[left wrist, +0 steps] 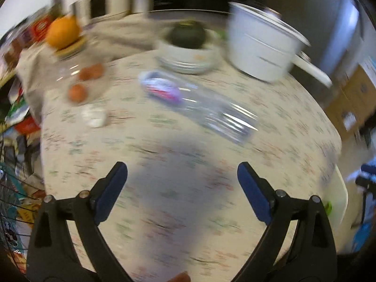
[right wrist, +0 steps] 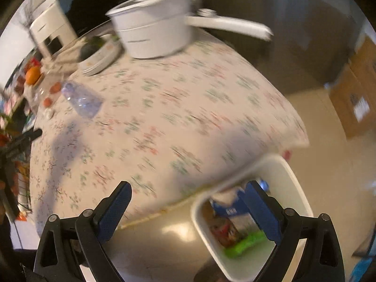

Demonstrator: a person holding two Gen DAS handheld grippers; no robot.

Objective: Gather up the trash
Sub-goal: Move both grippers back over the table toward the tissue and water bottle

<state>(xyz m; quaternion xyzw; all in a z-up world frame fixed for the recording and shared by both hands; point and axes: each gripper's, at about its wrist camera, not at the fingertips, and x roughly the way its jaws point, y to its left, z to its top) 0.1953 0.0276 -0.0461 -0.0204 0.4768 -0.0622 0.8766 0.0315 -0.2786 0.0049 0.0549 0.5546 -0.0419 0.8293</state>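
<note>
left gripper (left wrist: 182, 172) wide open and empty, clear plastic bottle (left wrist: 199, 107) lying on its side

Motion-blurred plastic bottle (left wrist: 199, 103); white bin (right wrist: 237, 268) contents partly hidden, smeared.

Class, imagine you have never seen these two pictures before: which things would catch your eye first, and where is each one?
A clear plastic bottle lies on its side in the middle of the flowered tablecloth, ahead of the open left gripper. Behind it stands a big white saucepan with a lid. A white bin beside the table's edge already holds colourful waste, under the open right gripper.
</note>
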